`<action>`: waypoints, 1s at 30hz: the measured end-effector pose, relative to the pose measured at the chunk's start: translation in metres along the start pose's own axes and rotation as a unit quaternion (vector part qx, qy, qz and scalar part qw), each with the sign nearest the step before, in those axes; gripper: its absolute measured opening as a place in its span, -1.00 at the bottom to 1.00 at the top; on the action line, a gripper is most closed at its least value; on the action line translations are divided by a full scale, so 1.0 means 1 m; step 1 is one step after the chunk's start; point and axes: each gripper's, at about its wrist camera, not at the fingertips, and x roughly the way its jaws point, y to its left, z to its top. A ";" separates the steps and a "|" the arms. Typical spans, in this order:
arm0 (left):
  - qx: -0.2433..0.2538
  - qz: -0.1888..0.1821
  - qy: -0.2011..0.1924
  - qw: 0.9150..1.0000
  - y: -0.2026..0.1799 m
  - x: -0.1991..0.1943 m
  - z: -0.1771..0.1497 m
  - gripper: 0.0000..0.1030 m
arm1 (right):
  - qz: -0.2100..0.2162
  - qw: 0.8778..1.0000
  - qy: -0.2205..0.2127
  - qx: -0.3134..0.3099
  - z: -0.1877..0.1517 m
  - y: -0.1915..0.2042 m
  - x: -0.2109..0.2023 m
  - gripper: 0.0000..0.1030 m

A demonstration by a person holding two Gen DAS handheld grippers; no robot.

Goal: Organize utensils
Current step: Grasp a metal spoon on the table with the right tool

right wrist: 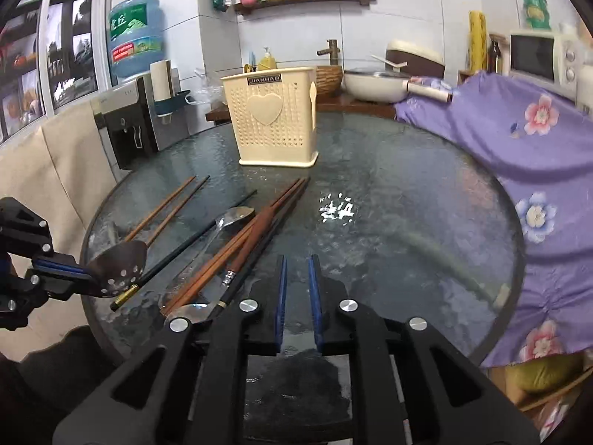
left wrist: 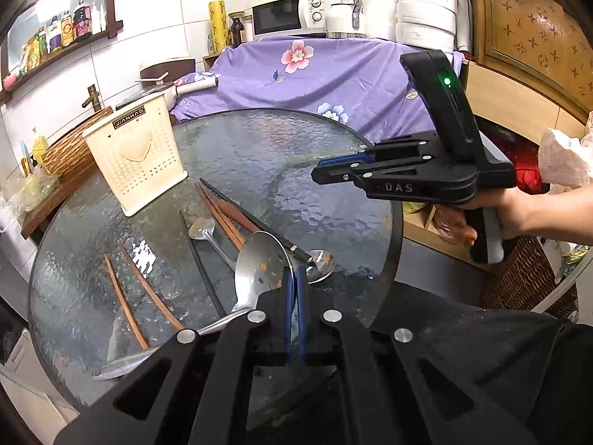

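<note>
My left gripper (left wrist: 295, 278) is shut on the rim of a slotted steel spoon (left wrist: 259, 267) and holds it tilted above the glass table (left wrist: 333, 193); it also shows in the right wrist view (right wrist: 89, 274) with the slotted spoon (right wrist: 118, 267). My right gripper (right wrist: 297, 270) is open and empty over the table's middle; in the left wrist view it (left wrist: 322, 167) hovers at the right. Brown chopsticks (right wrist: 252, 233), black chopsticks (right wrist: 192, 241) and steel spoons (right wrist: 229, 218) lie on the table. A cream utensil holder (right wrist: 274, 122) stands upright at the back.
A purple flowered cloth (right wrist: 519, 141) covers furniture along the table's right side. A microwave (left wrist: 289, 15), a pan (right wrist: 374, 85), a basket (right wrist: 328, 78) and a water dispenser (right wrist: 129, 122) stand behind the table. A wicker basket (left wrist: 526, 278) sits low at the right.
</note>
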 end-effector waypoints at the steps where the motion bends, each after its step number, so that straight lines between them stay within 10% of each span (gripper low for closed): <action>1: -0.001 -0.001 -0.001 1.000 0.001 0.000 0.001 -0.96 | -0.009 1.000 0.000 0.004 0.003 -0.001 -0.001 -0.75; 3: -0.001 0.000 -0.006 1.000 0.002 -0.002 0.003 -0.96 | -0.015 1.000 -0.003 0.006 0.008 -0.003 -0.003 -0.51; 5: -0.002 0.001 -0.010 1.000 0.002 -0.002 0.005 -0.96 | -0.030 0.999 -0.005 0.010 0.013 -0.004 -0.004 0.30; 30: -0.035 0.048 -0.063 0.996 0.034 -0.035 0.020 -0.95 | 0.014 0.994 0.108 -0.018 -0.023 0.071 0.023 0.17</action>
